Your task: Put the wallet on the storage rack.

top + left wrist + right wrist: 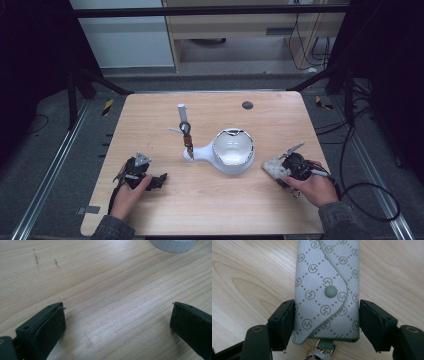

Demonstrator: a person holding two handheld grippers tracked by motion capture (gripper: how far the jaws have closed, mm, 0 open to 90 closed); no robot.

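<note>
A grey key pouch [325, 272] with a diamond logo print, a snap button and a metal clasp lies flat on the wooden table [210, 200]. My right gripper [325, 306] is shut on it, one jaw against each long side. In the high view the pouch [272, 167] sits at the table's right, in front of the right gripper [280, 171]. Over bare wood at the front left, my left gripper [159, 180] stands open [118, 306] with nothing between its jaws.
A white round bowl with a spout-like handle [232, 150] sits mid-table; its ribbed rim [172, 245] shows in the left gripper view. A slim upright tool [186, 132] stands at the handle's end. A black round spot [247, 105] marks the far edge.
</note>
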